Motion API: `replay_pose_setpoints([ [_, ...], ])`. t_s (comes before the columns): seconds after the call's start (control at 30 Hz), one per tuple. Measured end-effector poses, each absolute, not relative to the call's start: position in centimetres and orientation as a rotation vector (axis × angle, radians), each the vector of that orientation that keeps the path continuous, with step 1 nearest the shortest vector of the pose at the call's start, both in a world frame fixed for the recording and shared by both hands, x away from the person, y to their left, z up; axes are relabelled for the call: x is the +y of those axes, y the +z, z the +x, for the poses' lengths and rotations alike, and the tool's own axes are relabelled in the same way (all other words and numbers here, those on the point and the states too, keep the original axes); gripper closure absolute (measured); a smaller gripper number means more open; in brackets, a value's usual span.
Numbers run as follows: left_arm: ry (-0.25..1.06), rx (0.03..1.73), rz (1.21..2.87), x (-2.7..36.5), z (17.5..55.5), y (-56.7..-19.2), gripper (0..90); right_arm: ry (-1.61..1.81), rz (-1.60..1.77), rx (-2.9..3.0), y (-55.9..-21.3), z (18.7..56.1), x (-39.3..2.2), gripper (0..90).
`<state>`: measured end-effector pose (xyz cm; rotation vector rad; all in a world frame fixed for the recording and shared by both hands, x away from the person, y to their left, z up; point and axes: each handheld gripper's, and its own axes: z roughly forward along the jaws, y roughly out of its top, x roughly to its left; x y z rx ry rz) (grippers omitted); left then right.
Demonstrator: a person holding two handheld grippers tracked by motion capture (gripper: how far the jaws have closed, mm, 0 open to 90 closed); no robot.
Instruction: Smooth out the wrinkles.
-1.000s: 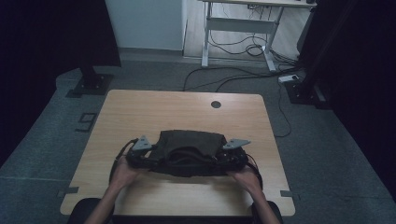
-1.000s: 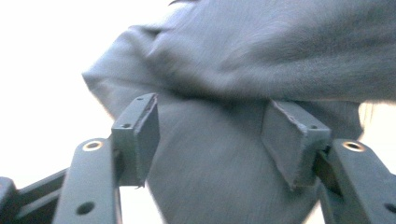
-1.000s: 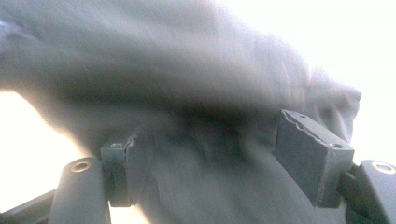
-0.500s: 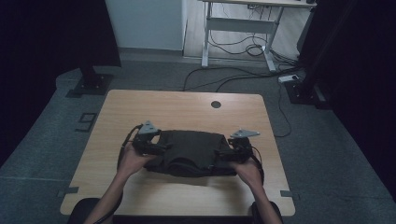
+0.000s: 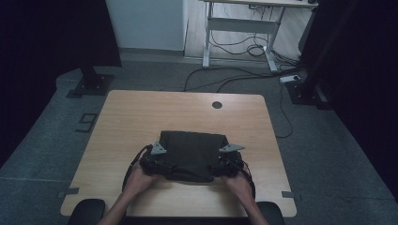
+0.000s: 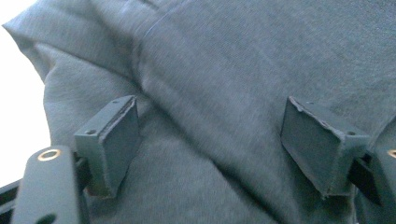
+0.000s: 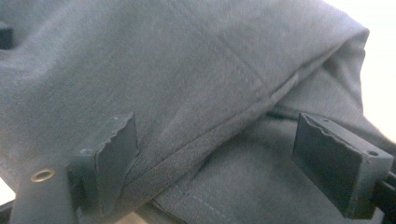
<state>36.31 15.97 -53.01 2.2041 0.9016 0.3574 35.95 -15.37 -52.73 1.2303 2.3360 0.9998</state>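
A dark grey folded garment lies on the wooden table, near its front middle. My left gripper sits at the garment's near left corner and my right gripper at its near right corner. In the left gripper view the jaws stand wide apart over the cloth, with the pads clear of it. In the right gripper view the jaws straddle a folded seam edge without pressing on it. Both pairs of jaws have just been opening.
A round cable hole sits near the table's far edge. Beyond the table are a white desk frame, floor cables and a black stand base. Chair armrests flank the person's forearms.
Both hands pushed away from the person over the garment, then drew back toward the near edge and sank to its near corners. The garment lies flatter.
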Motion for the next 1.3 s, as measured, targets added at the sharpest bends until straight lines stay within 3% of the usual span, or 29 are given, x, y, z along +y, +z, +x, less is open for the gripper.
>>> replay_pose_setpoints([
  [0.87, 0.416, 1.053, 2.129, 18.4, 44.2, -53.8, 16.2, 1.05, 1.277, 2.285, -54.3, 44.4, -13.0, 15.3],
  [1.3, 0.423, 1.033, 2.102, 18.7, 43.2, -52.2, 14.1, 1.068, 1.226, 2.316, -52.8, 44.0, -12.9, 17.7],
])
